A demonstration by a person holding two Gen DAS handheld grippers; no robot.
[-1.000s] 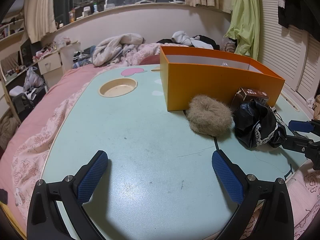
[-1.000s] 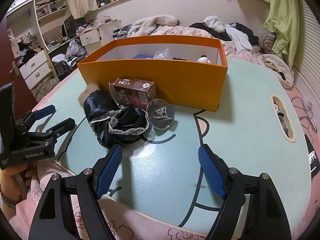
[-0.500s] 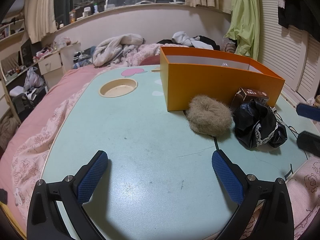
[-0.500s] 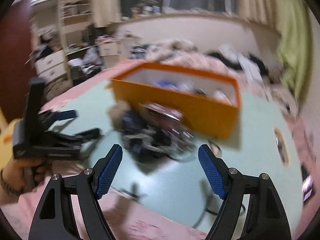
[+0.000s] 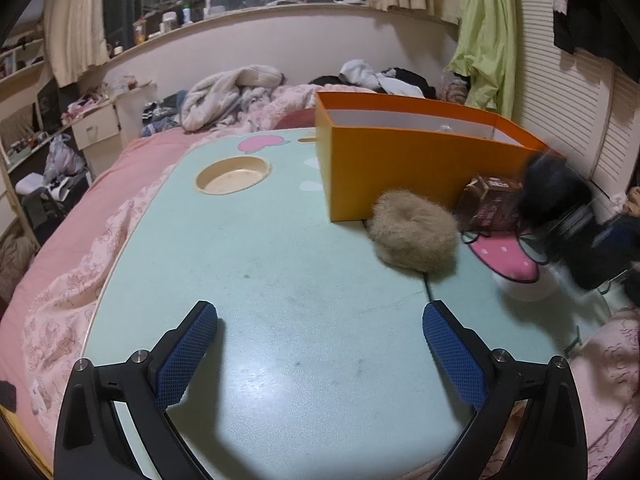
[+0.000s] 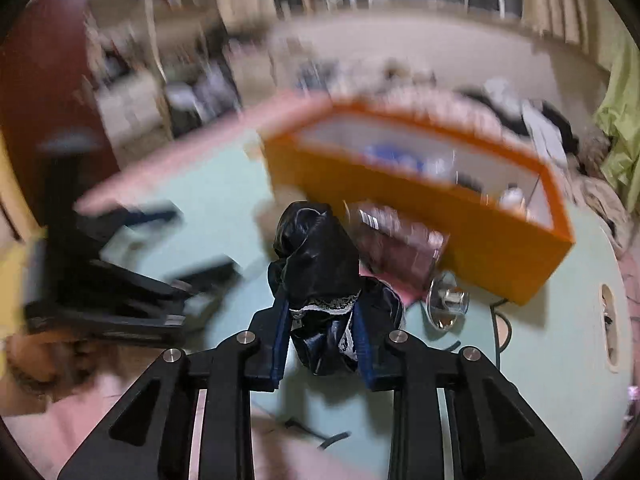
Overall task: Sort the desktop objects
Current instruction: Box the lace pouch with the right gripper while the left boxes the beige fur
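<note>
My right gripper (image 6: 320, 316) is shut on a black satin cloth with white lace trim (image 6: 316, 264) and holds it lifted above the table; it shows blurred at the right of the left wrist view (image 5: 554, 192). An open orange box (image 5: 400, 160) stands at the back of the table (image 5: 280, 280), also in the right wrist view (image 6: 460, 220). A tan furry pad (image 5: 412, 236) and a brown carton (image 5: 490, 208) lie in front of it. My left gripper (image 5: 320, 344) is open and empty, low over the near table.
A clear round lid (image 6: 448, 300) lies beside the carton (image 6: 396, 248). A pink printed mushroom (image 5: 504, 256) shows on the tabletop. A round cup recess (image 5: 232, 176) sits at the far left. Pink bedding (image 5: 80, 240) surrounds the table.
My right gripper moved in, closed on the black cloth and lifted it off the table, uncovering the pink mushroom print. My left gripper has not moved.
</note>
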